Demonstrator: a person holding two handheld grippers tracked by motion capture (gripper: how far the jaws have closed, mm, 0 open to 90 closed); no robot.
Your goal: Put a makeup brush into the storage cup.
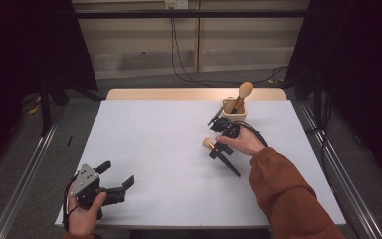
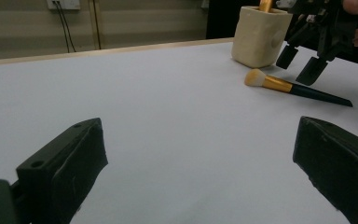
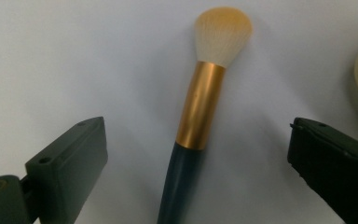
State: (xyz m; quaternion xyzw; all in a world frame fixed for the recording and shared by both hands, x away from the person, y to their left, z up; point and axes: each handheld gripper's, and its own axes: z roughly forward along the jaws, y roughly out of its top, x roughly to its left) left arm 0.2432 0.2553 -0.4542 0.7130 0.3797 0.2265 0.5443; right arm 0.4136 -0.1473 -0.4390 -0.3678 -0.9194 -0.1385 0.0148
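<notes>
Right claw (image 3: 196, 163) straddles flat brush (image 3: 200, 107), bristles forward.

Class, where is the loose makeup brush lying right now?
In the high view the makeup brush lies flat on the table's right half, just before the cream holder, under the open right hand-held gripper.

Lower right of the high view: a rust-orange sleeve (image 1: 291, 191), loose and creased, runs to the wrist. Right gripper (image 1: 222, 141) is black, a black cable looping off it. Lower left, the left gripper (image 1: 113, 178) carries a grey three-cornered plate with small screws; its blocky black jaws have round holes.
</notes>
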